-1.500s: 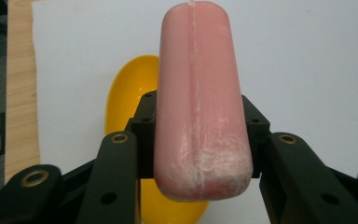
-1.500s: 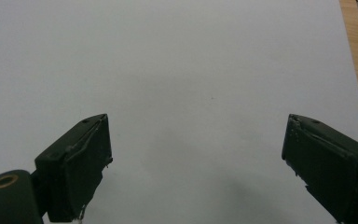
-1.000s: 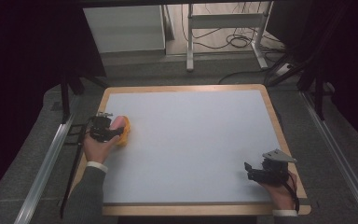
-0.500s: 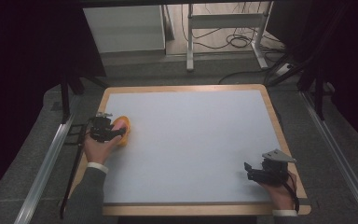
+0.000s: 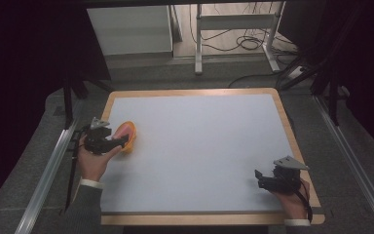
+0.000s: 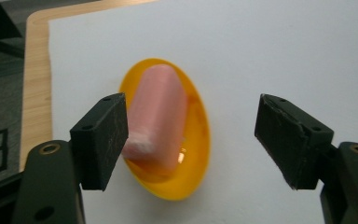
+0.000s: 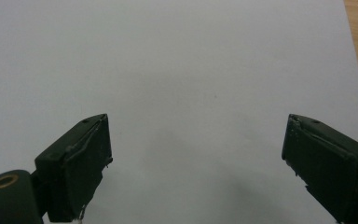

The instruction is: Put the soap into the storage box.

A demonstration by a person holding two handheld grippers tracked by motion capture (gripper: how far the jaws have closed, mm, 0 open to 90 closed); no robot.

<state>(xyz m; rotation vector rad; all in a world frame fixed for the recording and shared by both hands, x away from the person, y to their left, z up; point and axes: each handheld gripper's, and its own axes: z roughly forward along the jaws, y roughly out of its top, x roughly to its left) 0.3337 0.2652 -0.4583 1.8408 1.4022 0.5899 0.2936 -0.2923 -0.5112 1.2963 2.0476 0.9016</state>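
My left gripper point(image 6: 191, 140) gapes wide over a pink soft block point(image 6: 156, 119) in a round orange dish point(image 6: 193, 154) near the white table's point(image 5: 199, 146) left edge; my right gripper point(image 7: 196, 163) gapes wide, holding nothing.

block point(image 6: 156, 116) in dish point(image 6: 196, 140) | dish on table point(image 5: 190, 92), left edge
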